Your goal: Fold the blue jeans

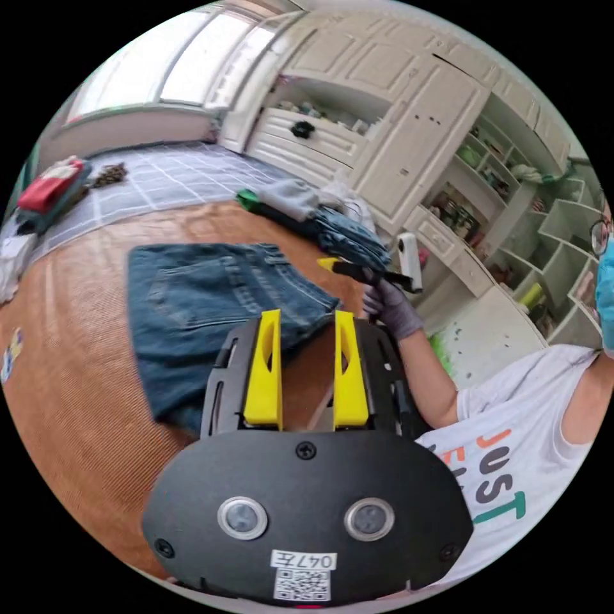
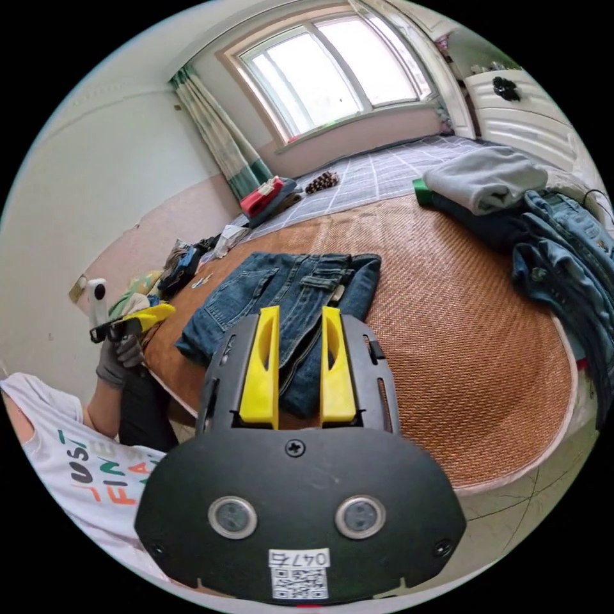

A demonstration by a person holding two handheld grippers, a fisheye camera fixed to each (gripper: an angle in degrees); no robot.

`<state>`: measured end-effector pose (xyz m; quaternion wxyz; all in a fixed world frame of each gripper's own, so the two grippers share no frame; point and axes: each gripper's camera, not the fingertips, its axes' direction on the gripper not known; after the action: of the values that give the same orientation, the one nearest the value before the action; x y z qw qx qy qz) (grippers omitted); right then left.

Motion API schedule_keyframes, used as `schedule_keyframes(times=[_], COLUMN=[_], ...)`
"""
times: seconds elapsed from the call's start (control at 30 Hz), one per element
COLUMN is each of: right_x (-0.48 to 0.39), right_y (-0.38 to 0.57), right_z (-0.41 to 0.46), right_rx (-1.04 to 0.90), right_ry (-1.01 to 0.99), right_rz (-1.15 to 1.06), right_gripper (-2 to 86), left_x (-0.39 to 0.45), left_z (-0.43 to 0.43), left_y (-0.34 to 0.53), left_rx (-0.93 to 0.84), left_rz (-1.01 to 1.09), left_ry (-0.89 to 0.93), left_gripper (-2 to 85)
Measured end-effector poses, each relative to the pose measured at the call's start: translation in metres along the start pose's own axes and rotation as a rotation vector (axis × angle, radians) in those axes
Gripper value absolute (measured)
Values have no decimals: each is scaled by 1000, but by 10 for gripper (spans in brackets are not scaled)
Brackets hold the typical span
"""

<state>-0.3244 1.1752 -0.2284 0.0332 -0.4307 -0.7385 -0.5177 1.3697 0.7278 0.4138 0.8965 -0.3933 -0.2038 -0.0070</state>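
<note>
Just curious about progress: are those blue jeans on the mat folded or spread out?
Folded: the blue jeans lie as a compact layered bundle on the woven mat.

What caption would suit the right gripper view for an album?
Open right gripper poised above folded blue jeans on a woven mat.

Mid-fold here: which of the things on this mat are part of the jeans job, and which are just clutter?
Part of the job:
folded blue jeans
left gripper, jaws apart, empty
right gripper, jaws apart, empty

Lying about:
grey folded garment
denim pile
red item by the curtain
</note>
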Motion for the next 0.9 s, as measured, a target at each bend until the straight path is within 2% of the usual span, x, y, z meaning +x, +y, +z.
schedule_keyframes(times=[0.17,0.3,0.33,0.4,0.43,0.5,0.57,0.77,0.9], right_x=[20,33,32,23,20,17,28,54,59], right_y=[-1,0,1,4,6,9,8,8,15], right_z=[71,85,78,63,52,46,63,102,80], right_rx=[-188,-165,-123,-20,64,110,23,-172,-179], right_ry=[3,-14,22,-38,-99,-82,15,-53,-75], right_rz=[40,67,44,-50,-88,-140,-98,-48,-60], right_gripper=[76,25,10,3,1,2,12,73,72], left_x=[-99,-167,-175,-199,-202,-212,-217,-240,-259], left_z=[-59,-62,-61,-54,-53,-49,-47,-31,-12], left_y=[44,86,91,107,110,116,118,138,162], left_rx=[86,137,141,156,157,144,132,123,112], left_rz=[-283,-475,-495,-549,-556,-560,-548,-559,-560], left_ry=[-138,-82,-62,13,23,21,7,24,45], left_gripper=[102,111,111,113,113,113,114,114,112])
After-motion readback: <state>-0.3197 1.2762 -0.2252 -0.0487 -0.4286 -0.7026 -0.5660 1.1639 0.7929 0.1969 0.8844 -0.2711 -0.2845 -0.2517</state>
